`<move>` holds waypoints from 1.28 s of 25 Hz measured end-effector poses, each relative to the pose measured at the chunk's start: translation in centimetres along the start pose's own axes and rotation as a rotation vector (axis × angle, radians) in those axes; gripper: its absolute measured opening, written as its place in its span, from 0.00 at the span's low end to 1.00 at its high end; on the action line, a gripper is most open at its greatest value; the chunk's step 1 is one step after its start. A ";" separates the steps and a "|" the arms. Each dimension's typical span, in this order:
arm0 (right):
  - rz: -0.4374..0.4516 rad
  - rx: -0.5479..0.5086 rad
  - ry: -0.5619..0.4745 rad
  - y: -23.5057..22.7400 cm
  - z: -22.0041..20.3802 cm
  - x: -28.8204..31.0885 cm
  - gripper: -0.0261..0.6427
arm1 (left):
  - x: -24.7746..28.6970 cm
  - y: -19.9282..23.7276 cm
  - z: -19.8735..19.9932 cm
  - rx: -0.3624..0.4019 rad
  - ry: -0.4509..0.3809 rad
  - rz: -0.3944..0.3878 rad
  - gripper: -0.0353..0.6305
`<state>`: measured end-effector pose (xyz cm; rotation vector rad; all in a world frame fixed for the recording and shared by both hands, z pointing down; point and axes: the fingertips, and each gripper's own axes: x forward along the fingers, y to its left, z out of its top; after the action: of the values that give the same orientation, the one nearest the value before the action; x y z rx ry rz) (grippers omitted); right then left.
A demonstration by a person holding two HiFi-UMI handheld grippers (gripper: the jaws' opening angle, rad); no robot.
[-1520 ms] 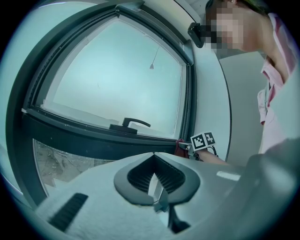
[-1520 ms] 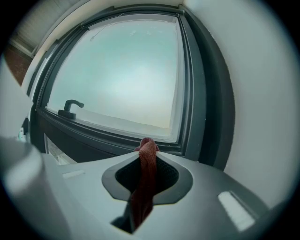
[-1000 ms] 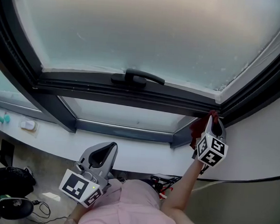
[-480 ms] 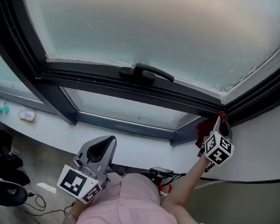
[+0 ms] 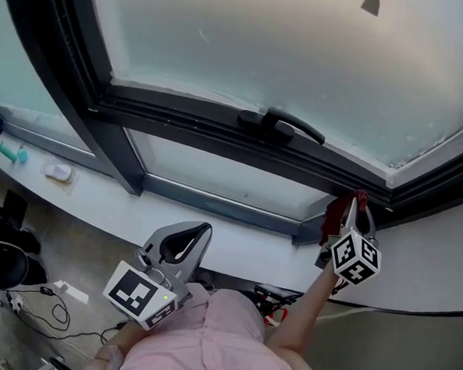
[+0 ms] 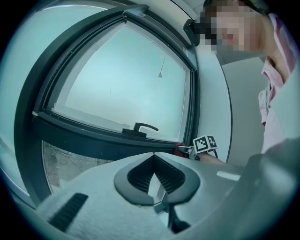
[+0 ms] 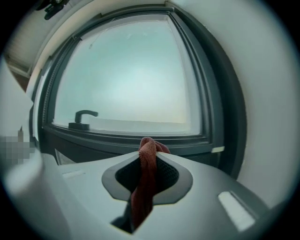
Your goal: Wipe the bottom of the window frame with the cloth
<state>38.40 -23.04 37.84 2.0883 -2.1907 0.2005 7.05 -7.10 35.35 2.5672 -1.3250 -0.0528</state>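
Fingers (image 7: 182, 164) of the right gripper (image 7: 148, 149) are clamped on a red cloth (image 7: 143, 187), which bunches out past their tips and trails back between the pads. In the head view this gripper (image 5: 356, 205) is up at the window frame (image 5: 211, 128). The cloth (image 5: 335, 216) is pressed against the right end of the bottom rail (image 5: 180, 122), in the corner where it meets the right upright. A dark handle (image 5: 286, 125) sits on the same rail, well to the left of the cloth.

The left gripper (image 5: 200, 232) hangs low, just above the person's pink shirt (image 5: 222, 336) and well apart from the frame. Its own view shows its fingers (image 6: 187, 177) closed tip to tip with nothing between them. The same view shows the right gripper's marker cube (image 6: 205, 143) far off at the corner of the rail. A white ledge (image 5: 97, 202) runs below the lower pane.
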 end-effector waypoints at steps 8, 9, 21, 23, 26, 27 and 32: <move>0.279 -0.050 0.003 17.0 -1.3 0.7 0.11 | -3.7 2.8 0.4 -0.011 0.022 -0.009 0.05; 0.304 -0.057 0.016 18.7 -1.6 0.7 0.11 | -4.3 3.4 0.5 -0.013 0.023 -0.003 0.05; 0.340 -0.082 0.018 27.9 -2.6 3.3 0.11 | -9.5 8.6 1.4 -0.010 0.013 0.039 0.05; 0.313 -0.100 0.007 28.3 -2.5 3.8 0.11 | -10.0 9.3 1.6 -0.010 0.010 0.045 0.05; 0.292 -0.104 -0.008 28.2 -2.5 3.8 0.11 | -10.4 10.2 2.0 -0.012 0.003 0.046 0.05; 0.288 -0.104 -0.010 28.3 -2.5 3.8 0.11 | -10.5 10.4 2.1 -0.013 0.000 0.044 0.05; 0.255 -0.136 -0.007 28.3 -2.5 3.9 0.11 | -10.4 11.0 1.8 -0.017 0.007 0.018 0.05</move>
<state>9.96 -25.17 40.39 1.7410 -2.3966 0.0622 -8.01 -5.19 35.38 2.5382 -1.3396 -0.0517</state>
